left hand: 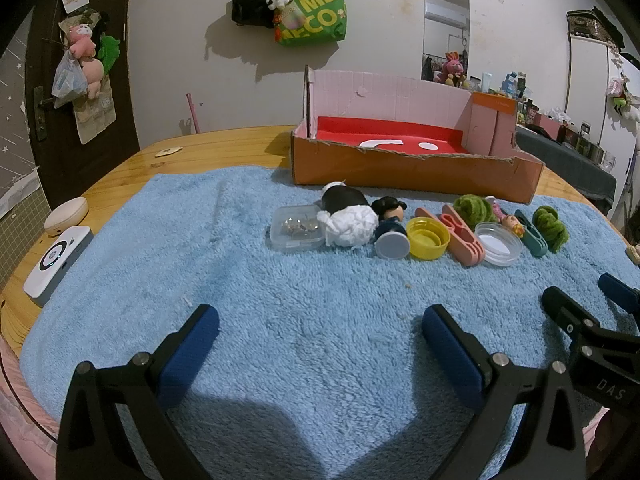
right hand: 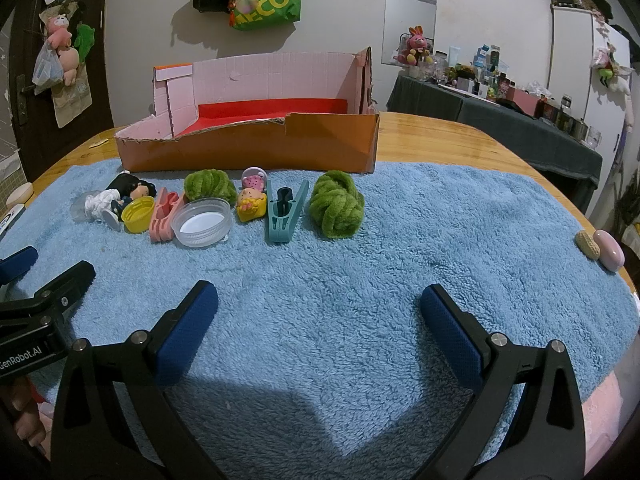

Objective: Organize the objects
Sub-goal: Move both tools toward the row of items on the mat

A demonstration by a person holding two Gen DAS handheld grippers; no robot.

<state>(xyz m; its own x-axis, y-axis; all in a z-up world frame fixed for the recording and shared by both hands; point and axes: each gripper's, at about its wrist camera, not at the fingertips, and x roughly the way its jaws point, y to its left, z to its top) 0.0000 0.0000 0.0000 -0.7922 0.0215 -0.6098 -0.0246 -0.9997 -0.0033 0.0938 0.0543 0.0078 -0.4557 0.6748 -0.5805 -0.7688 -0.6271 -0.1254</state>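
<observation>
A row of small objects lies on the blue towel (left hand: 248, 288) in front of an orange cardboard box (left hand: 412, 168) with a red bottom. From the left: a clear plastic case (left hand: 296, 228), a white crumpled wad (left hand: 350, 226), a dark-haired figurine (left hand: 390, 220), a yellow cap (right hand: 138, 214), a pink clip (right hand: 164, 220), a clear lid (right hand: 202, 222), a yellow-haired toy (right hand: 252, 200), a teal clip (right hand: 284, 212) and two green yarn balls (right hand: 338, 204). My left gripper (left hand: 320, 324) and right gripper (right hand: 318, 300) both hover open over bare towel, short of the row, holding nothing.
A white device (left hand: 56, 264) and a beige case (left hand: 66, 210) lie at the table's left edge. A peanut (right hand: 588, 244) and a pink oval thing (right hand: 609, 255) rest at the towel's right end. The wooden table (left hand: 216, 144) extends behind the box.
</observation>
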